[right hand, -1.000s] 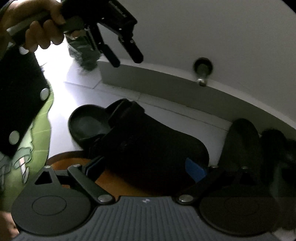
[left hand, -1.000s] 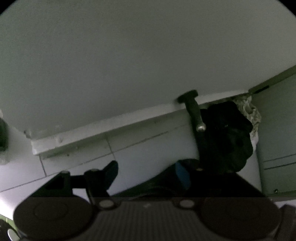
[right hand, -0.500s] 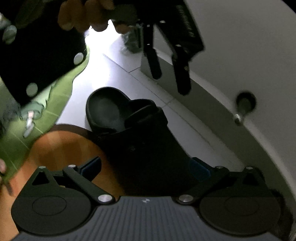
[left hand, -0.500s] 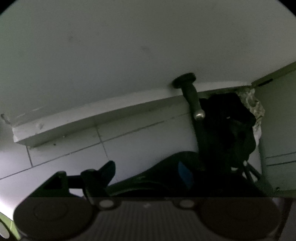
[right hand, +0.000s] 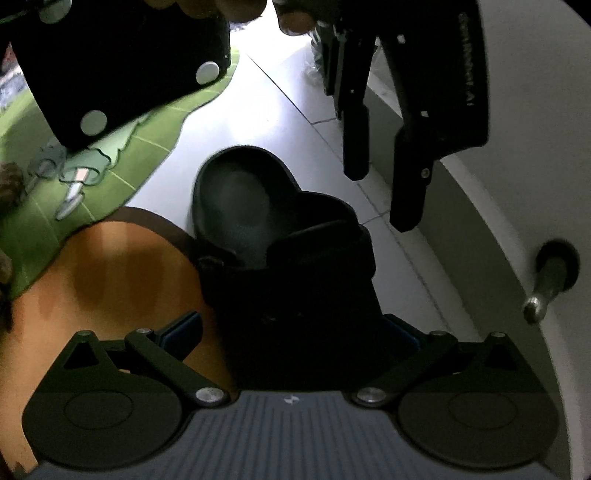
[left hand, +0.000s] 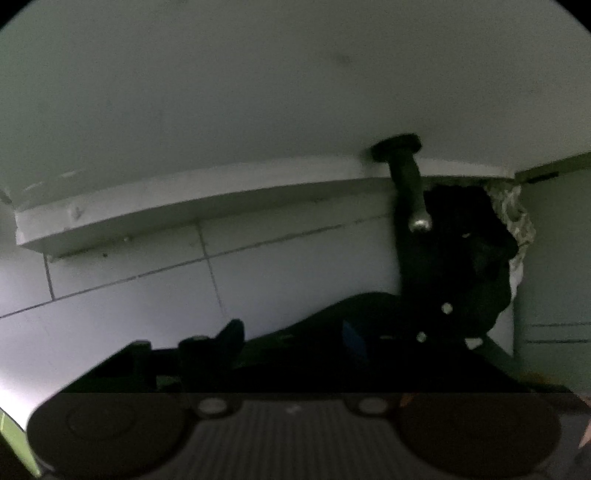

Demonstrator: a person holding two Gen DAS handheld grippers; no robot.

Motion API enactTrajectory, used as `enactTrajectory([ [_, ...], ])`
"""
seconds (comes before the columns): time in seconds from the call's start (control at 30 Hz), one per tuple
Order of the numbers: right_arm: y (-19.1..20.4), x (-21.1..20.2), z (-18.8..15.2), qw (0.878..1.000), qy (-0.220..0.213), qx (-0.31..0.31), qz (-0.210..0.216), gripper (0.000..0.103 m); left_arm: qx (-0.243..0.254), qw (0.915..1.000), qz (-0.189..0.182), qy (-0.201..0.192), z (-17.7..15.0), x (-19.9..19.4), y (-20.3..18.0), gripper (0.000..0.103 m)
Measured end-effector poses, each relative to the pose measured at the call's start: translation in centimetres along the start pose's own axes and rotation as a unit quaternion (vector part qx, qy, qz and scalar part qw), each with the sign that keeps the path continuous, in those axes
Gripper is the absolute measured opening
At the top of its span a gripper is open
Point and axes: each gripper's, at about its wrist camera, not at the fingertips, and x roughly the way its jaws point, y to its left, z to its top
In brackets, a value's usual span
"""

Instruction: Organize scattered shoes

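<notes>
A black slipper lies toe-first between my right gripper's fingers, heel pointing away over the tiled floor. My right gripper is shut on its front part, blue pads at both sides. Above and to the right of the slipper's heel hangs my left gripper, pointing down near the baseboard. Its jaws are closing with nothing between them. In the left wrist view, my left gripper hovers over the slipper's dark toe, apart from it. More dark shoes are piled by the wall.
A doorstop juts from the white baseboard, with the same doorstop at the right. A green and orange floor mat lies left of the slipper. A grey cabinet stands at the right. A person's hand holds the left gripper.
The right gripper has rolled and carried the slipper along. The left gripper has come closer above the slipper's heel and sunk a little, its fingers now nearer each other.
</notes>
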Motion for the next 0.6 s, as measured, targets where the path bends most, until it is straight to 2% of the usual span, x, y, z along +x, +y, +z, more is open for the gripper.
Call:
enactTrajectory([
  [0.23,-0.4,1.4,0.8,0.998,0.028,-0.059,0.012,0.103,-0.004,0.9998,-0.012,-0.013,-0.5,-0.7,-0.1,0.061],
  [0.4,-0.8,2.4,1.1,0.998,0.035,-0.052,0.031,0.103,-0.013,0.9998,-0.006,-0.017,-1.0,-1.1,0.8,0.061],
  [0.47,-1.2,2.5,1.1,0.998,0.04,-0.023,0.033,0.103,-0.014,0.9997,0.002,-0.019,-1.1,-1.4,1.1,0.061],
  [0.53,-2.1,2.5,1.5,0.997,0.052,0.046,0.026,0.103,-0.023,0.9995,0.005,-0.021,-1.0,-1.5,1.6,0.061],
  [0.6,-3.1,2.6,1.9,0.99,0.061,0.126,0.017,0.103,-0.03,0.9993,0.003,-0.021,-0.9,-1.5,1.9,0.061],
])
